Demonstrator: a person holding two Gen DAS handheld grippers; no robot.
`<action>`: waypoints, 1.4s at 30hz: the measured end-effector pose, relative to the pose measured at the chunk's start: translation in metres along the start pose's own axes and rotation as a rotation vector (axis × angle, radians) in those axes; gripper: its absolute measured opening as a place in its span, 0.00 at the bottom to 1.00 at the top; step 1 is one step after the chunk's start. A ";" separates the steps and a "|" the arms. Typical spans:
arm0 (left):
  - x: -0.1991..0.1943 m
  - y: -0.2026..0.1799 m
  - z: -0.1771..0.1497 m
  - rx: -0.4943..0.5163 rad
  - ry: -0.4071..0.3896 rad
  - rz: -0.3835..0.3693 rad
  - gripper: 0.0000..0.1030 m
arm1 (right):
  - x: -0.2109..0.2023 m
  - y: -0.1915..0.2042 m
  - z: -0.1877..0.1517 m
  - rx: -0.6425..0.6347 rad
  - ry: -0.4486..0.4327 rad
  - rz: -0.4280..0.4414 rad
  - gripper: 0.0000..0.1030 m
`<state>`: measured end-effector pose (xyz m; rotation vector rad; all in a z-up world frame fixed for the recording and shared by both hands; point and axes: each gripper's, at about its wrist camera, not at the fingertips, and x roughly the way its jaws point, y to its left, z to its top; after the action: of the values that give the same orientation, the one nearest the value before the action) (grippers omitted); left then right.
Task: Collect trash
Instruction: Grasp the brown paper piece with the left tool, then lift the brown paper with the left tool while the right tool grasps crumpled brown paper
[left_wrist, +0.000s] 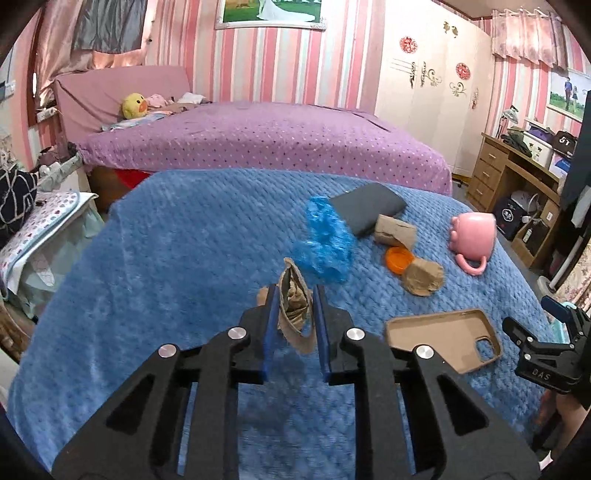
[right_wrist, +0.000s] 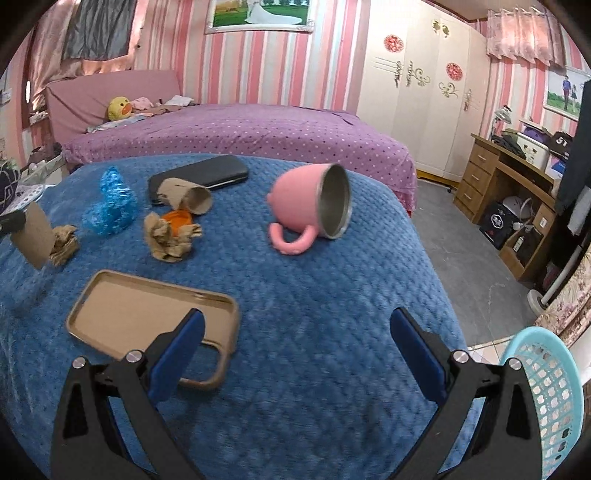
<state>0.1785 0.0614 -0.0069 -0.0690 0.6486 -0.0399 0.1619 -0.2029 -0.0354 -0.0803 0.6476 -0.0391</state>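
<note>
Left wrist view: left gripper (left_wrist: 295, 295) squeezing a flat cardboard tube (left_wrist: 293, 314) between its blue pads, low in the middle of the frame, lifted off the blue blanket (left_wrist: 166, 258). Lying to the right of the middle: blue plastic wrap (left_wrist: 327, 243), black phone (left_wrist: 367, 212), a second cardboard tube (left_wrist: 395, 230), orange lid (left_wrist: 399, 259), crumpled brown paper (left_wrist: 423, 276). Resting further right, a tipped pink mug (left_wrist: 472, 238). Sitting lower right, a tan phone case (left_wrist: 443, 339).

Right wrist view: right gripper (right_wrist: 295, 339) hanging wide open at the bottom, gripping nothing. Peeking out at the lower right corner, a light blue basket (right_wrist: 546, 391). Dangling at the left edge, the squeezed tube (right_wrist: 33, 234), with a small paper wad (right_wrist: 64, 245) just beside it.
</note>
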 end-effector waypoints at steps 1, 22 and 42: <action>0.001 0.005 0.001 -0.004 0.005 -0.001 0.17 | -0.001 0.003 0.000 -0.004 -0.002 0.005 0.95; 0.029 0.100 -0.012 -0.178 0.106 0.142 0.78 | 0.002 0.015 -0.005 -0.034 0.015 -0.040 0.95; 0.020 0.111 -0.007 -0.204 0.090 0.156 0.49 | -0.003 0.020 0.005 -0.006 -0.014 0.026 0.95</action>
<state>0.1919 0.1703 -0.0335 -0.2140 0.7447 0.1749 0.1622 -0.1824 -0.0314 -0.0776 0.6346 -0.0119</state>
